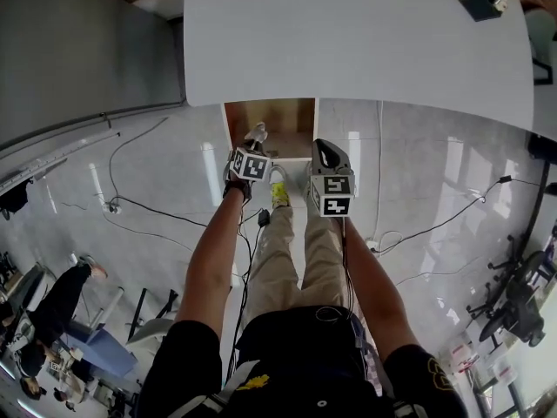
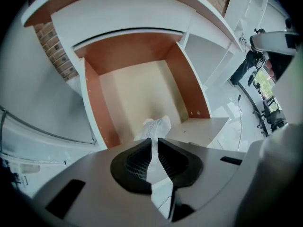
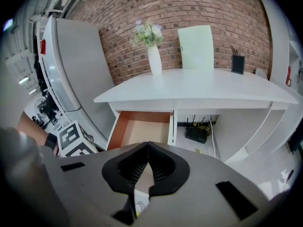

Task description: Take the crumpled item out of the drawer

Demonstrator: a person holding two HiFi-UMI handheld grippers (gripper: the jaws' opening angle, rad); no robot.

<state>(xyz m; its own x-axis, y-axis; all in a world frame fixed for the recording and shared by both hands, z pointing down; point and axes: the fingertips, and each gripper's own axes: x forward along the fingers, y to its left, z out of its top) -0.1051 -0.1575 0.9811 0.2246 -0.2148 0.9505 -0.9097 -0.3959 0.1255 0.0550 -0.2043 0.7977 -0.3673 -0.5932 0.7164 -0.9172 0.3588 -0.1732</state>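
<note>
The open drawer (image 2: 137,89) has orange-brown walls and a pale floor, and it sticks out from under the white desk (image 1: 348,33). A crumpled white item (image 2: 156,126) with faint print lies at the drawer's front edge. My left gripper (image 2: 155,141) is shut on it, and white material shows in the narrow slit between the pads. From the head view the left gripper (image 1: 256,144) sits over the drawer's (image 1: 270,116) front, with the crumpled item (image 1: 258,134) at its tip. My right gripper (image 1: 325,150) hovers just right of the drawer. Its jaws (image 3: 148,145) are shut on nothing.
On the desk (image 3: 199,86) stand a white vase with flowers (image 3: 154,56) and a dark pen holder (image 3: 238,64), against a brick wall. A black router (image 3: 196,134) with cables sits under the desk. Cables (image 1: 139,207) trail over the glossy floor. My legs and a yellow shoe (image 1: 279,194) are below the drawer.
</note>
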